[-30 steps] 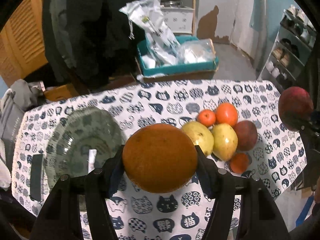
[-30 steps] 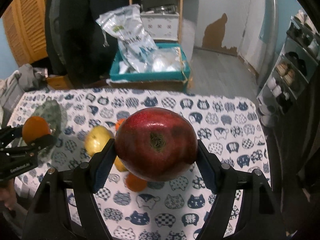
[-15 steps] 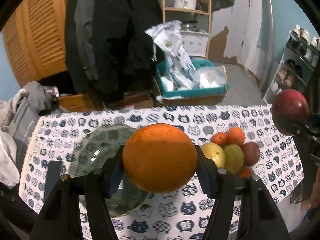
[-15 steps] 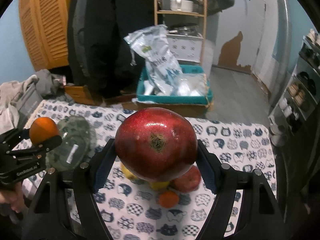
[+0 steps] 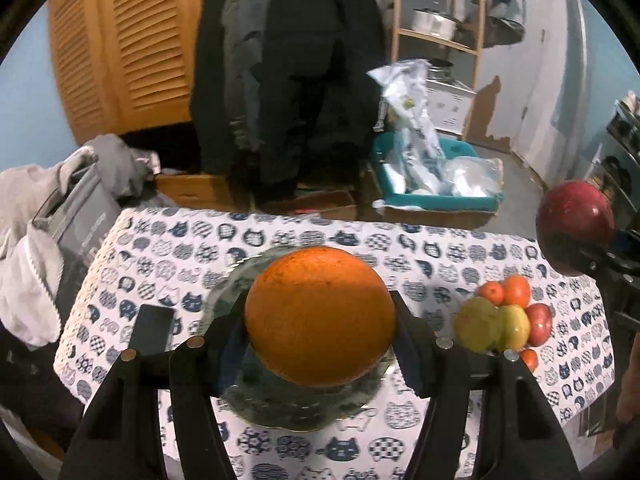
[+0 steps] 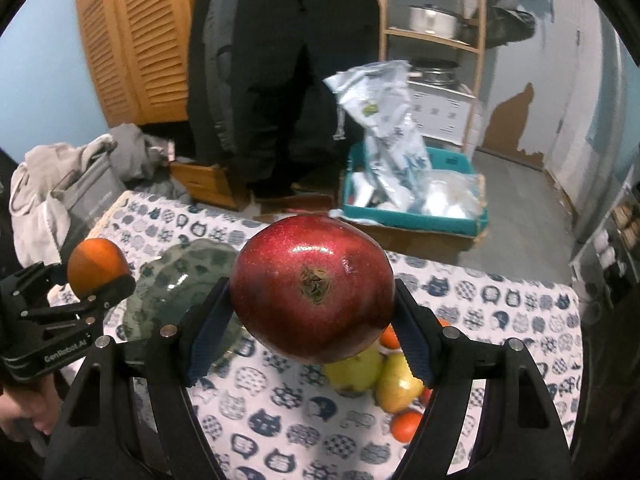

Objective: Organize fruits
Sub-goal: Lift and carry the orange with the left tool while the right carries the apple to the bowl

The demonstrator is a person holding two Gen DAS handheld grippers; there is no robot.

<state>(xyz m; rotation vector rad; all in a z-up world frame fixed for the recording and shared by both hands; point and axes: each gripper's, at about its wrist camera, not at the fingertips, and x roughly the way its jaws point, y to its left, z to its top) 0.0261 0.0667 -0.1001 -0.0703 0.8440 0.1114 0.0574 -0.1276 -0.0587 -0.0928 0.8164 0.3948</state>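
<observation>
1. Both grippers have been carried up and back from the table since a second ago: the orange [image 5: 319, 314], then seen over bare cloth beside the glass plate [image 5: 236, 288], is now seen directly over that plate, and the fruit pile [image 5: 505, 322] has been left further to the right of the plate
2. The left gripper [image 5: 320, 320] is closed on the orange, with both pads pressed against its sides; the grip has not been altered
3. The right gripper [image 6: 314, 294] is clamped on the red fruit [image 6: 313, 294], probably a pomegranate, held to the right of the plate and above the pile
4. It is judged that both fruits are being brought to the plate; neither has yet been set down, and the pile of pears and small oranges is still to be sorted
5. The table [image 5: 168, 240] is covered with a white cloth printed with cats; a dark flat object [image 5: 151, 328], perhaps a phone, lies just left of the plate
6. Behind the plate a dark coat [image 5: 288, 72], louvred wooden doors [image 5: 120, 40], a teal crate [image 5: 436, 196] of plastic bags and a wooden shelf [image 5: 440, 36] are seen
</observation>
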